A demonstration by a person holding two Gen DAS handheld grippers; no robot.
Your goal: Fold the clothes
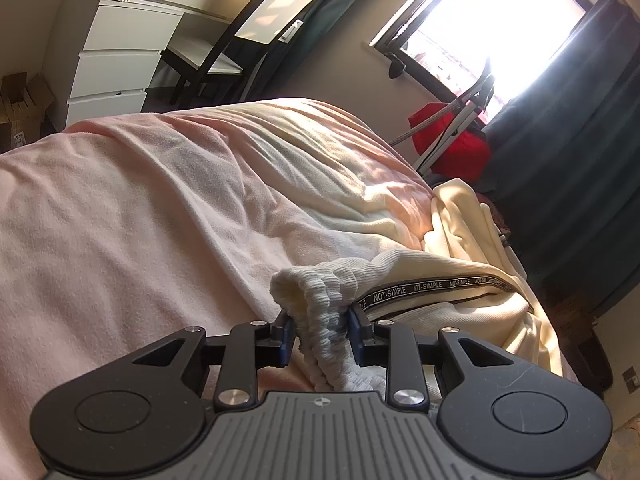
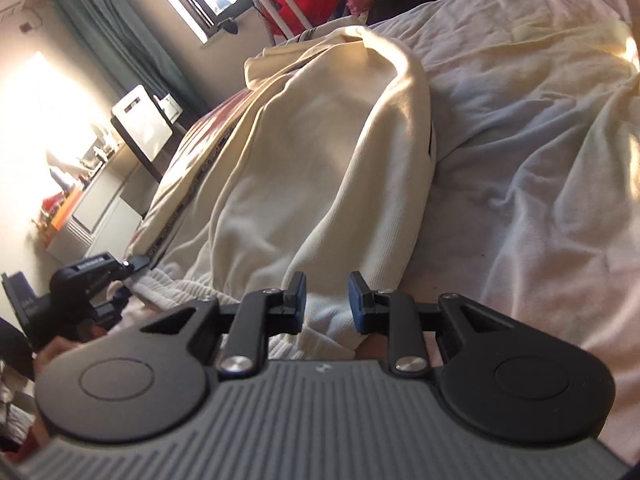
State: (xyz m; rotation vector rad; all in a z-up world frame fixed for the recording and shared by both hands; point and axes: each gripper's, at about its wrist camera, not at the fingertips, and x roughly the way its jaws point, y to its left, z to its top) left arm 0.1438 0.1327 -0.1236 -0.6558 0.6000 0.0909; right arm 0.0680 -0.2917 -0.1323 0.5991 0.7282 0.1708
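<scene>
My left gripper (image 1: 319, 338) clamps ribbed waistband (image 1: 316, 300) to anchor cream trousers (image 2: 304, 168) on bed (image 2: 520, 180). My right gripper (image 2: 327, 302): jaws narrow, straddling hem, grip unclear.

A cream garment (image 2: 304, 168), seemingly trousers, lies rumpled on the pink bed sheet (image 1: 132, 216). Its soft fabric is creased and partly sunlit. In the left wrist view its ribbed, gathered waistband (image 1: 320, 312) bunches up at about 6 o'clock, and the cloth runs off toward 3 o'clock. A dark side tape (image 1: 432, 286) printed "NOT-SIMPLE" runs along it. In the right wrist view it stretches from 6 toward 12 o'clock.
</scene>
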